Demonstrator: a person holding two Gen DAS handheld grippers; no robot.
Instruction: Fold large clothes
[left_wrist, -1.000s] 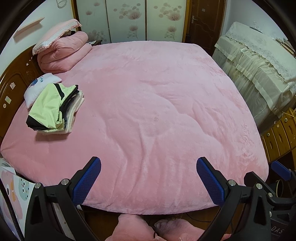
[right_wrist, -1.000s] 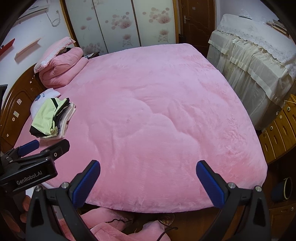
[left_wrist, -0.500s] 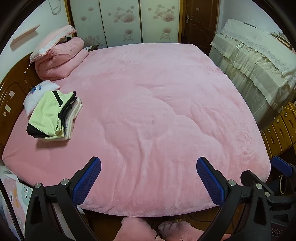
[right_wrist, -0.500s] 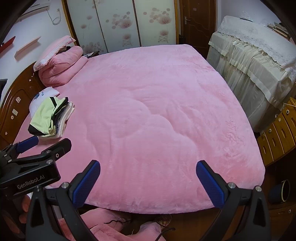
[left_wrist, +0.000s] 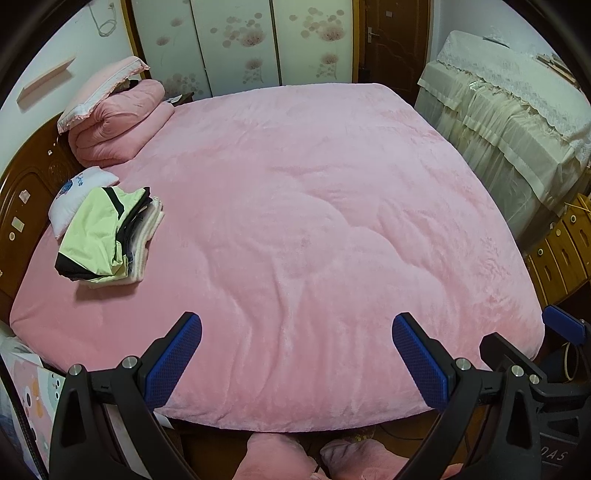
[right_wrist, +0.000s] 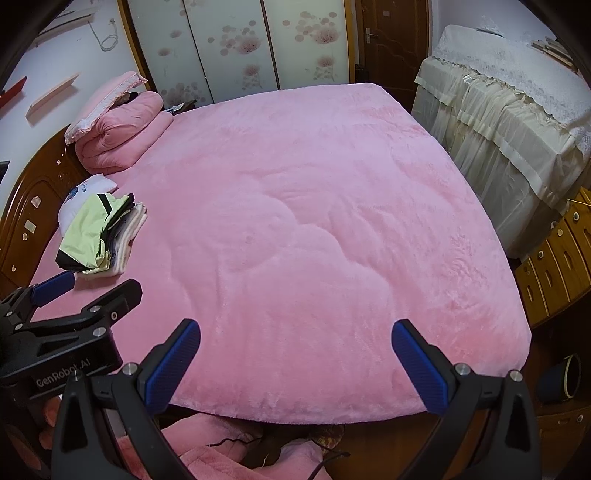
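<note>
A stack of folded clothes (left_wrist: 107, 236), light green and black on top, lies on the left side of the pink bed (left_wrist: 314, 229); it also shows in the right wrist view (right_wrist: 99, 232). My left gripper (left_wrist: 295, 358) is open and empty above the bed's near edge. My right gripper (right_wrist: 295, 362) is open and empty too, beside it on the right. The left gripper's body shows at the left of the right wrist view (right_wrist: 66, 325). Pink garments (right_wrist: 207, 454) lie on the floor below the bed's edge.
A folded pink quilt with a pillow (left_wrist: 114, 118) sits at the bed's far left corner, a small white pillow (left_wrist: 77, 192) by the wooden headboard (left_wrist: 22, 199). A lace-covered table (left_wrist: 517, 122) and wooden drawers (left_wrist: 561, 251) stand on the right. Wardrobe doors (left_wrist: 240, 44) are behind.
Both grippers have drawn back and risen slightly, so the bed sits a little lower and farther in view. The jaws stay open.
</note>
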